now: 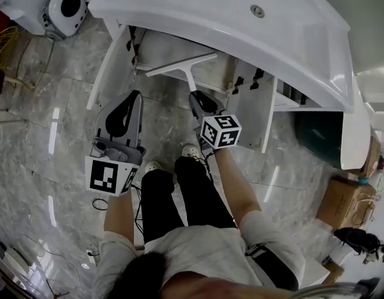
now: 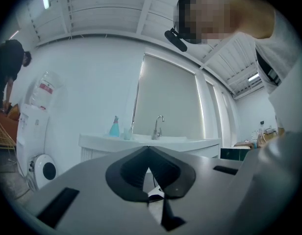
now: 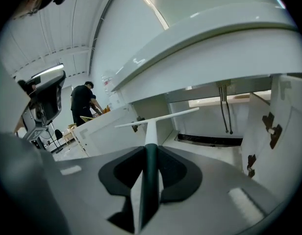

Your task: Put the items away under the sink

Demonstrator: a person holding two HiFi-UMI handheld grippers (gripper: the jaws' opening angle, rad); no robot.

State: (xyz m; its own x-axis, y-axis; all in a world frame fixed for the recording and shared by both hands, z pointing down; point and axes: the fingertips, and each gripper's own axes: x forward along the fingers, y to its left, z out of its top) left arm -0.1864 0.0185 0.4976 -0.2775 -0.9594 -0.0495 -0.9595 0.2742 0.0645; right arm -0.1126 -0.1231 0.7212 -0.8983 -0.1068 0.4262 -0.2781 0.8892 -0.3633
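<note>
The white moulded washbasin top point(image 1: 292, 36) and the open white cabinet point(image 1: 179, 47) beneath it are seen steeply from overhead in the head view. The basin front is faced level, from low and farther back, in the left gripper view. The cabinet interior is faced closely in the right gripper view and shared with the head view, as is the white T-shaped squeegee point(image 3: 156, 117).

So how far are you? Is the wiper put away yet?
Not yet. Done: the doors under the sink stand open. In hand: the right gripper grips the wiper by its dark handle, blade toward the cupboard. Left: setting it down inside and letting go. The left gripper is shut and empty.
</note>
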